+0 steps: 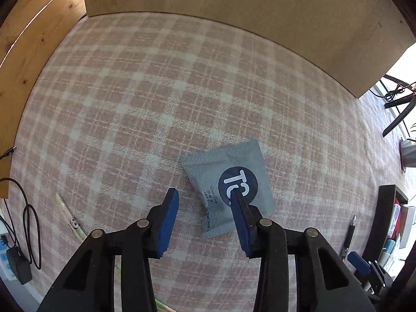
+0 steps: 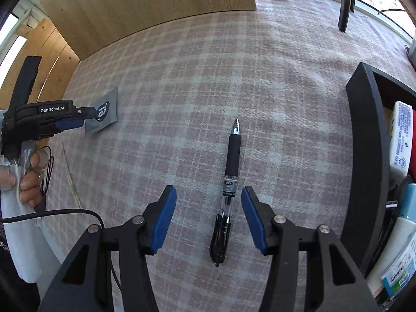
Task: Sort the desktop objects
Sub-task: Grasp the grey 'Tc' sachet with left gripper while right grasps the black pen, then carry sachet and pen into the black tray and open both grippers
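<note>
A grey sachet (image 1: 228,182) with a dark round logo lies flat on the plaid cloth. My left gripper (image 1: 203,193) points down over it, open. Its right finger (image 1: 240,215) stands above the sachet's logo and its left finger beside the sachet's edge, so neither pad presses on it. A black pen (image 2: 231,166) lies on the cloth, tip pointing away. My right gripper (image 2: 208,189) is open astride the pen's clear barrel, with a gap on both sides. The right wrist view also shows the sachet (image 2: 104,114) at far left under the left gripper (image 2: 88,115).
A wooden board (image 1: 234,13) stands along the back. A black organiser box (image 2: 364,156) holding packets stands at the right. Cables and a power strip (image 1: 15,260) lie at the left edge, near a thin strip (image 1: 70,218). A person's hand (image 2: 28,176) holds the left gripper.
</note>
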